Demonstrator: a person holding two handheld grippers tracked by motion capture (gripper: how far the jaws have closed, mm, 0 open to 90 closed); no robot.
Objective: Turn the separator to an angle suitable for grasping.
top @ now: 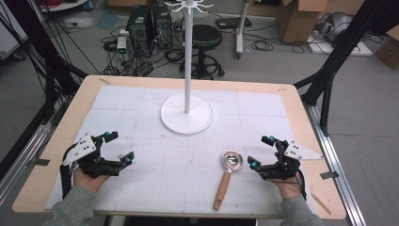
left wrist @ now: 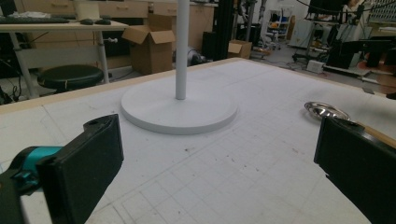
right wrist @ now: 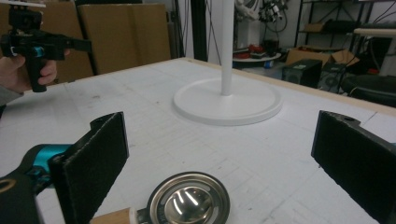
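- The ladle (top: 227, 173), a small metal bowl on a wooden handle, lies flat on the desk (top: 42, 179) near the front edge, with its bowl pointing away from the person and its handle running back toward them.
- The right gripper (top: 261, 151) hovers just beside the bowl on its right, jaws spread wide and holding nothing. In the right gripper view the bowl sits low between the two black pads (right wrist: 95, 161).
- The left gripper (top: 119, 147) is well apart on the far left of the desk, also open and empty.
- The ladle will probably handle light and stiff. The polished bowl looks slippery and rounded, a poor place for flat pads.
- The wooden handle is the better hold: straight, matt, narrow enough for the jaws to span. A grip near the bowl end would likely keep it from swinging.
- Because it lies flat, the pads must come down close to the desk surface on either side of the handle.
- A white hook stand (top: 187, 113) rises from a round base at the middle of the desk, beyond the ladle, with hooks at its top.
- Nothing lies between the right gripper and the ladle; the stand's pole is the only thing to steer around.
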